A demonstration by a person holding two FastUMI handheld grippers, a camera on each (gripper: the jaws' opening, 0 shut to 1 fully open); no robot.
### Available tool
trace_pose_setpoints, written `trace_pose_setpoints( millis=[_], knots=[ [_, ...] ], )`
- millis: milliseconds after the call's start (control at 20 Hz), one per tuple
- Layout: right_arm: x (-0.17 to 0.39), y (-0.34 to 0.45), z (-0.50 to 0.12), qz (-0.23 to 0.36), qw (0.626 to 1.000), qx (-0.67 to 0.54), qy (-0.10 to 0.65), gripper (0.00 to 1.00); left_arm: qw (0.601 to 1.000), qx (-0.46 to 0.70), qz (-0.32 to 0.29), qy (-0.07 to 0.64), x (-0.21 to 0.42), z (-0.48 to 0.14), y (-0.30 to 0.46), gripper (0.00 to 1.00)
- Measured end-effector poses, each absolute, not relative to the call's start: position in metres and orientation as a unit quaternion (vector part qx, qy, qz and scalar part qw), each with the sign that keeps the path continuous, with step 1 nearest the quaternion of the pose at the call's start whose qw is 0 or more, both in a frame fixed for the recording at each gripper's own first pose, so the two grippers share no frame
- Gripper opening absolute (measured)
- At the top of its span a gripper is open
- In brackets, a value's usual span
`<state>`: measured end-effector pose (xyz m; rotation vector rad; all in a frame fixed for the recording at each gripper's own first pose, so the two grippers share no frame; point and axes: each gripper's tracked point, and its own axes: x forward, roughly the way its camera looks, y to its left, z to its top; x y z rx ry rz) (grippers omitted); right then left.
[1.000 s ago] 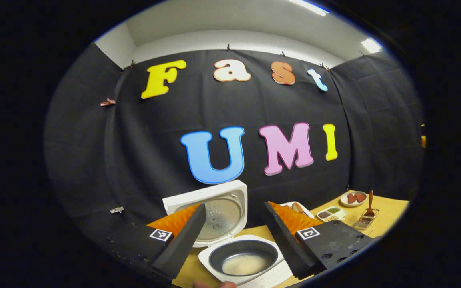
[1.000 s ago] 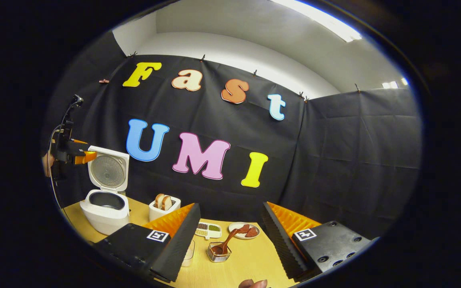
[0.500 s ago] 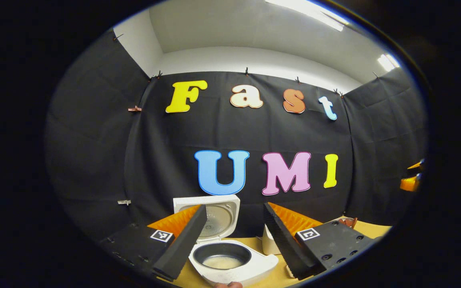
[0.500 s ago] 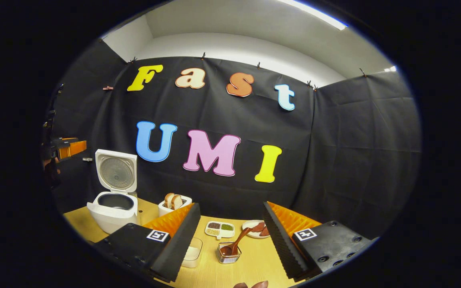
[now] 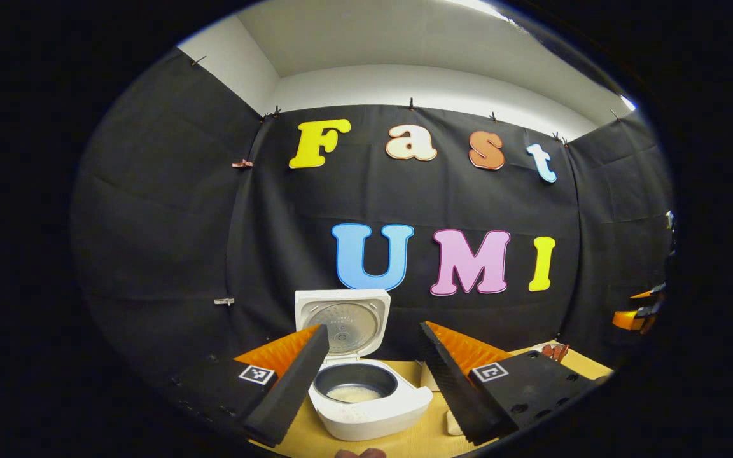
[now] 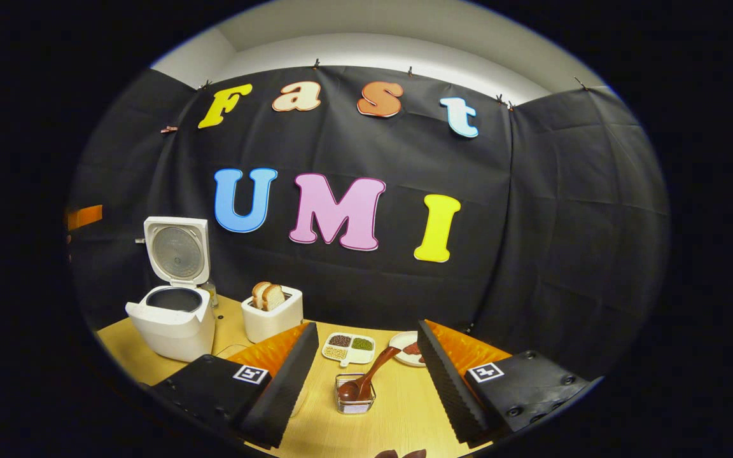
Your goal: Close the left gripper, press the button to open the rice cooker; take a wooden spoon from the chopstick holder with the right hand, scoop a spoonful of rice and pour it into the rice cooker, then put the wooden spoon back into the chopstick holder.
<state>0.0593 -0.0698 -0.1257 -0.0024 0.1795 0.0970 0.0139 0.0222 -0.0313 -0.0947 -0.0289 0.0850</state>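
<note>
A: From the left gripper view, what can you make out?

B: The left tongs (image 5: 373, 356) stand apart, gripping nothing. Between them sits the white rice cooker (image 5: 369, 407), lid (image 5: 343, 321) raised upright, and inside the dark inner pot (image 5: 355, 383) lies a pale patch of rice (image 5: 354, 394) (the other view looks at the pot too shallowly to show that).

A: And the right gripper view?

B: The right tongs (image 6: 366, 359) are also apart and empty. Just beyond them a wooden spoon (image 6: 366, 380) leans in a small clear chopstick holder (image 6: 355, 402), bowl end down, handle tilted up to the right. Farther off are a divided dish of grains (image 6: 349, 348), a plate (image 6: 404, 351) partly hidden by the right finger, and a white toaster (image 6: 272, 318) with two bread slices (image 6: 266, 295). The rice cooker (image 6: 172, 321) stands at the far left, well apart from the holder.

A: The surroundings?

B: A light wooden table (image 6: 398, 413), black cloth walls (image 6: 564, 222) on three sides, a white ceiling (image 5: 404, 38) above.
</note>
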Motion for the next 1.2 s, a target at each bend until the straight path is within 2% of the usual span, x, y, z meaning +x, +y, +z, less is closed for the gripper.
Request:
trace_pose_setpoints(
  millis=[350,1200],
  knots=[
    [0.095,-0.089,-0.197,0.057,0.988,0.025,0.141,0.98,0.998,-0.027,0.055,-0.004,-0.004,-0.029,0.011,0.96],
    [0.174,-0.074,-0.326,0.13,0.96,0.075,0.238,0.95,0.995,-0.018,0.097,0.023,-0.012,-0.033,-0.017,0.97]
  ],
)
